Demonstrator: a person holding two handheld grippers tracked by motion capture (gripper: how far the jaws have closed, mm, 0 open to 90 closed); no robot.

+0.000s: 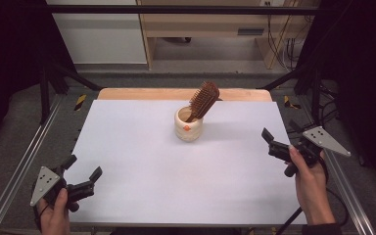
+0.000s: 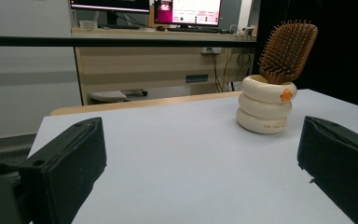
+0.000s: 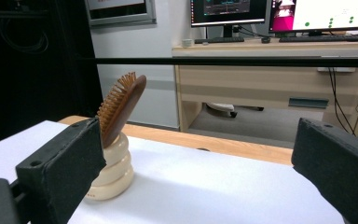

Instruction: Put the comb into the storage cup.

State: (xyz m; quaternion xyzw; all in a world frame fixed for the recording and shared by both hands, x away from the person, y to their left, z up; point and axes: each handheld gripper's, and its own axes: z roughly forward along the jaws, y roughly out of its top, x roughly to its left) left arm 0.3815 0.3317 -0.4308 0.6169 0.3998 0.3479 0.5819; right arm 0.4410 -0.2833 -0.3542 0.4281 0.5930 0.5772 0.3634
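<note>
We hold the left gripper (image 1: 82,172) and right gripper (image 1: 269,142) released, jaws apart, well clear of the hairbrush (image 1: 203,100) standing tilted in the holder (image 1: 188,128).

The brown wooden paddle hairbrush (image 1: 204,100) is looking satiny, the cream ribbed ceramic holder (image 1: 188,125) glossy, the white worktop (image 1: 142,161) matt.

The table (image 1: 142,161) has a flat white top with a strip of bare wood along its far edge. One thing stands directly on it: a cream ringed cup (image 1: 188,125), upright, well ahead of both grippers, forward and to the right of the left gripper (image 1: 83,177) and forward and to the left of the right gripper (image 1: 270,142). Both grippers sit at the table's near corners, jaws apart, with bare white top between them and the cup.
</note>
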